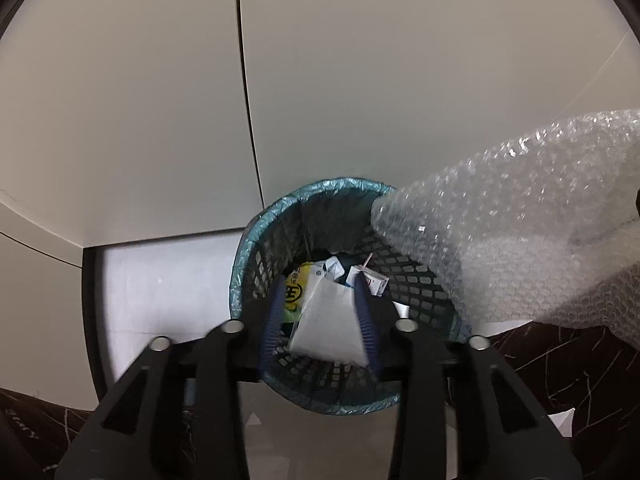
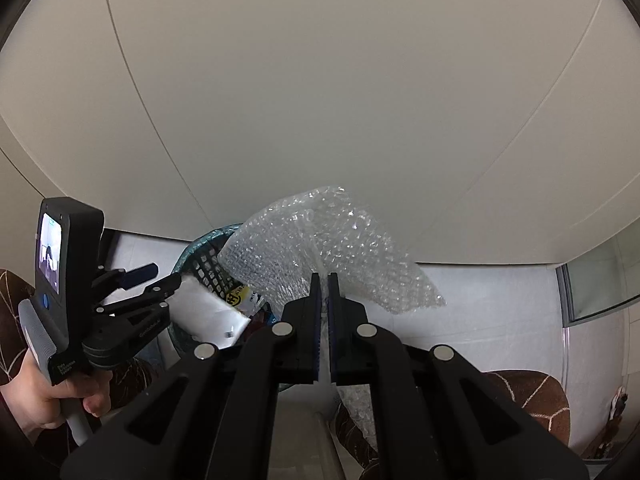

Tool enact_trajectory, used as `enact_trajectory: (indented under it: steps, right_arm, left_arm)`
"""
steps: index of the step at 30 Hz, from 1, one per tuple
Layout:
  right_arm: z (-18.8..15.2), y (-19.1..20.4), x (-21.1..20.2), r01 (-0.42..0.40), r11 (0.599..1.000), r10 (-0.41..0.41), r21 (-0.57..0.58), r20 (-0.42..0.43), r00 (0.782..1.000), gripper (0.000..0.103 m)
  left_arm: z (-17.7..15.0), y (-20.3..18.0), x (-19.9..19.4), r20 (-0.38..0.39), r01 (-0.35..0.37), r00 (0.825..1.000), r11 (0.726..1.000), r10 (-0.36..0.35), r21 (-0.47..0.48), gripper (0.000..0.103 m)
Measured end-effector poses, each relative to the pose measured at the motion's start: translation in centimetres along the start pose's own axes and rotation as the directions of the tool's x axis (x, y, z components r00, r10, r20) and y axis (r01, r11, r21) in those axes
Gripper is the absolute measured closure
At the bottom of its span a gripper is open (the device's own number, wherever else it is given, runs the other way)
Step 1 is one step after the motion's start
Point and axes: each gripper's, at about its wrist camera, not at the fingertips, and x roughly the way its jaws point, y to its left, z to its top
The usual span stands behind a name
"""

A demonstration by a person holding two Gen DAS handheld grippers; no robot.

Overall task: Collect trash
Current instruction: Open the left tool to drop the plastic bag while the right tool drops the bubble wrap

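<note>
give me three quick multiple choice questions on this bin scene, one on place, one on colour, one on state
1. Where is the white paper packet?
A. above the bin mouth
B. flat on the floor
C. outside the bin

2. What colour is the liner on the black mesh waste bin?
A. red
B. teal
C. yellow

3. What state is the right gripper in?
A. wide open, empty
B. out of view
C. shut on the clear bubble wrap sheet

Key: 1 A, it sits between the left gripper fingers over the bin; 2 B, teal rim; 3 C, fingers pinch the wrap.

Home room, pale cabinet doors [image 1: 360, 80], lined wastebasket [image 1: 256, 240], patterned rug [image 2: 532, 396]
</note>
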Motion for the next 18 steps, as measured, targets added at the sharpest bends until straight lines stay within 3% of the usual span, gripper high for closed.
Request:
enact_trajectory:
  steps: [6, 11, 18]
  right_arm:
    - [0.1, 0.9, -0.5, -0.019, 0.999, 0.018, -0.030, -0.007, 1.000, 0.101]
    - [0.5, 2.8, 0.5, -0.056, 0.996, 0.053, -0.074, -0.039, 0.998, 0.101]
    - [0.8, 4.1, 3.8, -0.090, 0.993, 0.081, -0.076, -0.120, 0.989, 0.101]
  left_arm:
    - [0.4, 0.2, -1.2, 0.034, -0.019, 0.999, 1.000, 0.019, -0.016, 0.043]
    - [0.5, 0.9, -3.5, 0.079, -0.059, 0.995, 0.998, 0.061, -0.033, 0.014]
    - [0.7, 2.3, -5.2, 0.087, -0.107, 0.990, 0.991, 0.114, -0.080, 0.007]
